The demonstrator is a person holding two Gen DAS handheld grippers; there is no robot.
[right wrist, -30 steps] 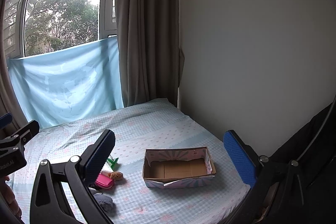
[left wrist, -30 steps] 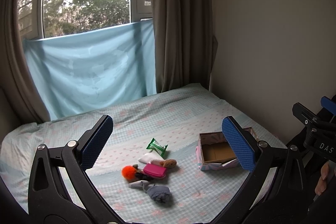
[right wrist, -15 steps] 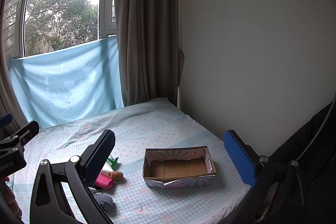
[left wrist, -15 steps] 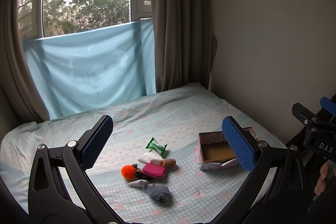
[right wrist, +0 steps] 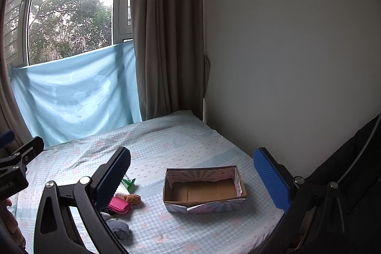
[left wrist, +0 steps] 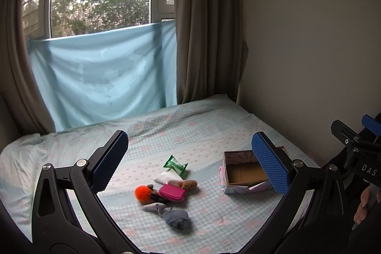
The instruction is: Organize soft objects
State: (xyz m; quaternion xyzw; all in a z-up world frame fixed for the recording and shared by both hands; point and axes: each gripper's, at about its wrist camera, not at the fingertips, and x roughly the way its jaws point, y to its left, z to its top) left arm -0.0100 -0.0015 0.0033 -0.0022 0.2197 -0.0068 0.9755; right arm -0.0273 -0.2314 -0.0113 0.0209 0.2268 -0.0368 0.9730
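A pile of small soft things lies on the bed: a green packet (left wrist: 175,164), a white pouch (left wrist: 163,178), a brown plush (left wrist: 189,184), a pink purse (left wrist: 172,192), an orange pompom (left wrist: 142,192) and a grey sock ball (left wrist: 177,219). An open, empty cardboard box (left wrist: 243,173) stands to their right; it also shows in the right wrist view (right wrist: 203,189). My left gripper (left wrist: 190,163) is open and empty, held high above the pile. My right gripper (right wrist: 193,180) is open and empty, high above the box. The pink purse (right wrist: 119,205) and grey sock ball (right wrist: 120,229) show partly behind its left finger.
The bed (left wrist: 190,130) has a light checked sheet. A wall (left wrist: 309,51) runs along its right side. A curtain (left wrist: 204,23) and a blue cloth (left wrist: 102,77) under the window stand behind it. The right gripper's frame (left wrist: 357,154) shows at the left view's right edge.
Both grippers have barely shifted. Nothing on the bed has moved.
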